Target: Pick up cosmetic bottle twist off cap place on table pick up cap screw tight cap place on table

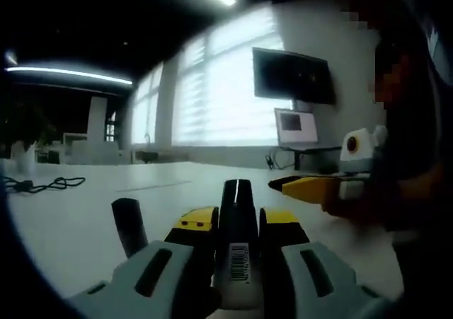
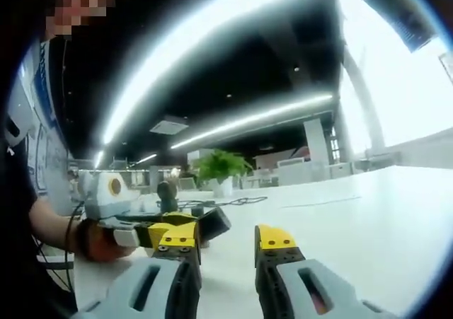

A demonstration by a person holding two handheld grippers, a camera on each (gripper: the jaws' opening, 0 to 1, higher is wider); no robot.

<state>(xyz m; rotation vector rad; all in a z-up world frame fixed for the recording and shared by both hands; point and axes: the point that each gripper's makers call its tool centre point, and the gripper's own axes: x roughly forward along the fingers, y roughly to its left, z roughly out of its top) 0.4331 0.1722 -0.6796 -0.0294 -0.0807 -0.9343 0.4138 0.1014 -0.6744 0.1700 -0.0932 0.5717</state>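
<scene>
Big office w/ blinds on bright windows, ceiling light strips, long white table as landmark. Wall monitor beyond table's far edge, laptop screen just below it. Black cable lying on table toward far left in left gripper view. Potted plant at table's far end in right gripper view.

Left gripper above table, clenched on dark cosmetic bottle, barcode label facing camera; bottle upright betw. jaws, off the table. Small dark cap standing on table just left of that gripper, apart from it.

Right gripper over table, jaws spread apart, nothing betw. them. Same gripper seen in left gripper view at right, yellow tips pointing across table, held by person's hand.

In right gripper view, left gripper at left, bottle tip sticking out past its yellow jaws; dark cap upright on table just behind.
</scene>
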